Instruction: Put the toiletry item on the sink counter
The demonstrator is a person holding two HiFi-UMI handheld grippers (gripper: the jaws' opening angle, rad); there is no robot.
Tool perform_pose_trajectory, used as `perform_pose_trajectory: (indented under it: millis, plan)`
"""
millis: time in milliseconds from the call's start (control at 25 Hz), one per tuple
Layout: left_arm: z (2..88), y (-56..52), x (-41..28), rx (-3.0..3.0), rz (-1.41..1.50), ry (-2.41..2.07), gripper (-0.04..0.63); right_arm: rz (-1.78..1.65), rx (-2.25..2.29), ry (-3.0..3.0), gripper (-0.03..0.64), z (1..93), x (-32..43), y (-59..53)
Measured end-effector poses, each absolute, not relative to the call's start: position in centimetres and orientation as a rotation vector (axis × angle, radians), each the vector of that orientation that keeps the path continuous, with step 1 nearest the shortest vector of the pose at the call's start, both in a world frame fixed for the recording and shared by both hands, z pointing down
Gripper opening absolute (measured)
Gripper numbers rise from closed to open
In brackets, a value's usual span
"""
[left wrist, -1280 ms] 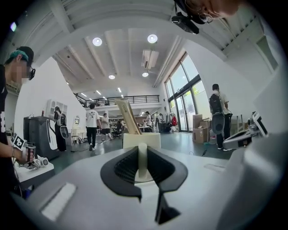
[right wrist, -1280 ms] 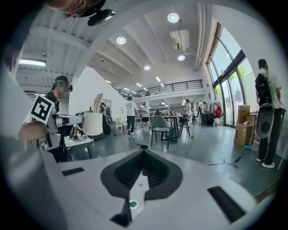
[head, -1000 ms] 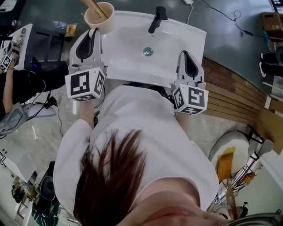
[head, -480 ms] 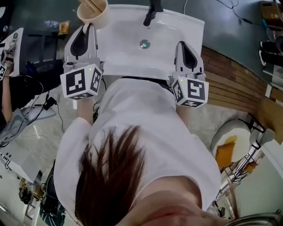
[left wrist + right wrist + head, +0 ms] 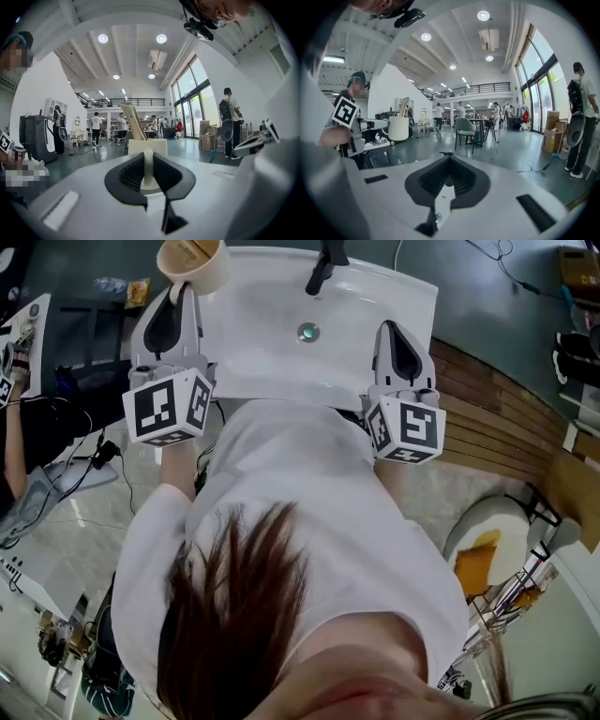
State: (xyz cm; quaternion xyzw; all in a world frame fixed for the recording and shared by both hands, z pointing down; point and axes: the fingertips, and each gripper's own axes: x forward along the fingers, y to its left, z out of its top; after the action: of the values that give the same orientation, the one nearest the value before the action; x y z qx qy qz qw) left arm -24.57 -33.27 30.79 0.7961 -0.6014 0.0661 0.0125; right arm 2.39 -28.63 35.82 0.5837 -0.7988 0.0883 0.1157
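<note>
My left gripper pinches the handle of the cup, which hangs just beyond my fingertips over the far left corner of the sink. I'd lower it level, seat the base, then release. My right gripper is closed and empty.

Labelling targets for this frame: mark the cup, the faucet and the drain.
cup (image 5: 211,276): head view, on its outer side wall.
faucet (image 5: 319,276): head view, on its black spout.
drain (image 5: 307,332): head view, on its centre.
</note>
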Motion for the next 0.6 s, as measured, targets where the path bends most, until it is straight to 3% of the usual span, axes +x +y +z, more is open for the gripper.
perform_pose_trajectory:
  millis: [600]
  plan:
    - [32.3, -35.3, -25.7, 2.439, 0.226, -1.919, 0.047, 0.300, 1.715, -2.330, 0.005, 36.5, 1.9, -30.2]
